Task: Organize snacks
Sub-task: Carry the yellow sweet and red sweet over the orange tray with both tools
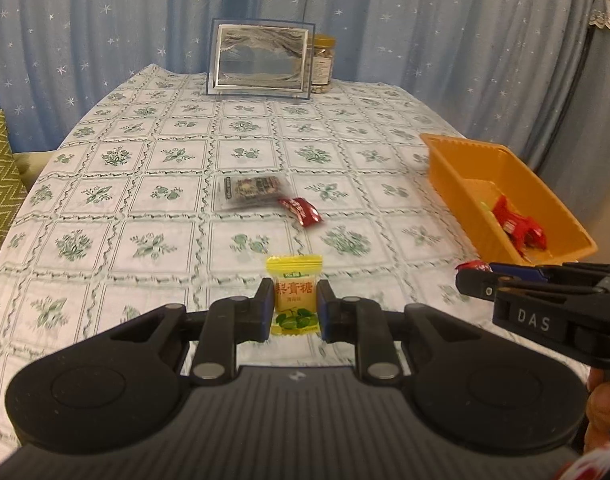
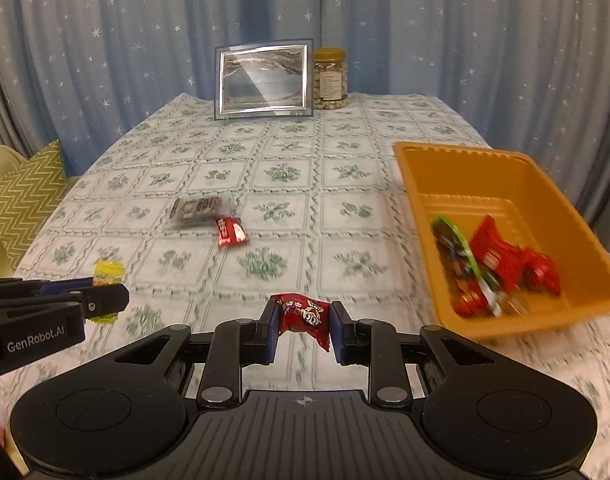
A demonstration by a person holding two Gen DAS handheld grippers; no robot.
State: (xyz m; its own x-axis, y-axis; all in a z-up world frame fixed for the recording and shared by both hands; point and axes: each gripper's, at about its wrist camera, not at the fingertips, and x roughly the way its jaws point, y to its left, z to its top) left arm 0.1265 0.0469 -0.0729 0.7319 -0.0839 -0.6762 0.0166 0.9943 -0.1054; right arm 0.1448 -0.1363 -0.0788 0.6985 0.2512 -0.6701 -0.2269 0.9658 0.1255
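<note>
My left gripper (image 1: 295,300) is shut on a yellow candy packet (image 1: 295,294) low over the tablecloth; it also shows in the right wrist view (image 2: 109,276). My right gripper (image 2: 303,320) is shut on a red snack packet (image 2: 303,316), held above the cloth left of the orange tray (image 2: 421,184). The tray (image 1: 445,160) holds several red packets (image 2: 501,256) and a green-edged one (image 2: 457,244). On the cloth lie a dark clear-wrapped packet (image 1: 251,192) and a small red packet (image 1: 303,210), both also in the right wrist view (image 2: 199,210), (image 2: 231,232).
A framed sand picture (image 1: 261,60) and a jar of nuts (image 2: 331,78) stand at the table's far edge. Blue star curtains hang behind. A green zigzag cushion (image 2: 25,200) lies left of the table.
</note>
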